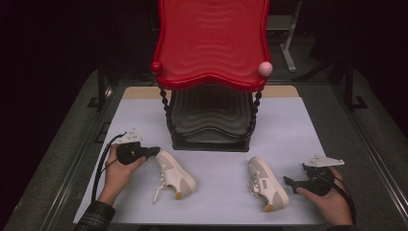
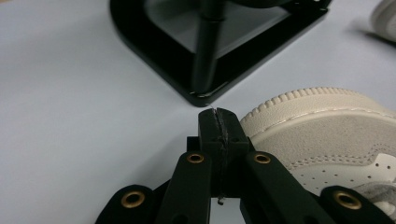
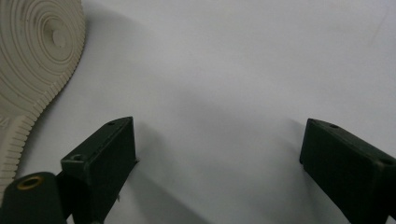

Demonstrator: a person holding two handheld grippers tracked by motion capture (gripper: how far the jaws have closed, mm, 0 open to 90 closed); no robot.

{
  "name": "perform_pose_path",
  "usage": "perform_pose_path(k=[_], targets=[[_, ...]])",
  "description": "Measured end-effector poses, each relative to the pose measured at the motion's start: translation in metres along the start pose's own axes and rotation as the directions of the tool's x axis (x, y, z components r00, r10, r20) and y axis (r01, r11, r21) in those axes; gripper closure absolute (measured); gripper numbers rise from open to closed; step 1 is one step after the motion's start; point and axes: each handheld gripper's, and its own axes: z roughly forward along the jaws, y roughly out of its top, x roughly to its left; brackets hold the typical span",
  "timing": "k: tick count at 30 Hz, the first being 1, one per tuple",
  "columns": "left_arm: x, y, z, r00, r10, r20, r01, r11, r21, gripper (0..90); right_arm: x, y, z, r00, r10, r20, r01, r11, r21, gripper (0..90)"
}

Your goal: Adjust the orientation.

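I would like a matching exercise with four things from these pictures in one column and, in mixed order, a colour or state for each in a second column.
1. left tongs
2. right tongs
3. top shelf of the rack
4. shoe near the left tongs

a. red
b. open
c. shut
d. cream-white

Pairs: 1-c, 2-b, 3-a, 4-d

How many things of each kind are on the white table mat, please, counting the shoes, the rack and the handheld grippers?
Cream low-top sneakers: 2, one by the left gripper and one by the right gripper.
Two-tier rack with a red wavy top shelf and black base: 1.
Black two-jaw handheld grippers: 2, left and right.
Total: 5.
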Motion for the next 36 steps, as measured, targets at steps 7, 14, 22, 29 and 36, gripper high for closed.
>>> perform_pose_path(k=[7,14,22,29,36], targets=[[-0.019,0.005,0.011,0.9982,0.031,0.051,-0.031,0.9995,0.006,90.0,0.000,0.000,0.000,1.0000,0.000,0.000,0.000,1.000,0.000,9.5],[-0.028,0.008,0.004,0.9980,0.053,0.033,-0.053,0.9986,-0.005,89.5,0.000,0.000,0.000,1.0000,0.001,0.001,-0.001,1.000,0.000,9.6],[-0.054,0.002,-0.029,0.9944,0.066,0.083,-0.060,0.9954,-0.074,89.7,0.000,0.000,0.000,1.0000,0.001,0.001,-0.001,1.000,0.000,9.6],[-0.089,-0.006,-0.033,0.9794,0.112,0.168,-0.099,0.9913,-0.087,89.6,0.000,0.000,0.000,1.0000,0.001,0.001,-0.001,1.000,0.000,9.6],[-0.099,-0.012,-0.024,0.9725,0.124,0.197,-0.116,0.9919,-0.051,89.5,0.000,0.000,0.000,1.0000,-0.001,0.001,0.001,1.000,0.001,9.6]])
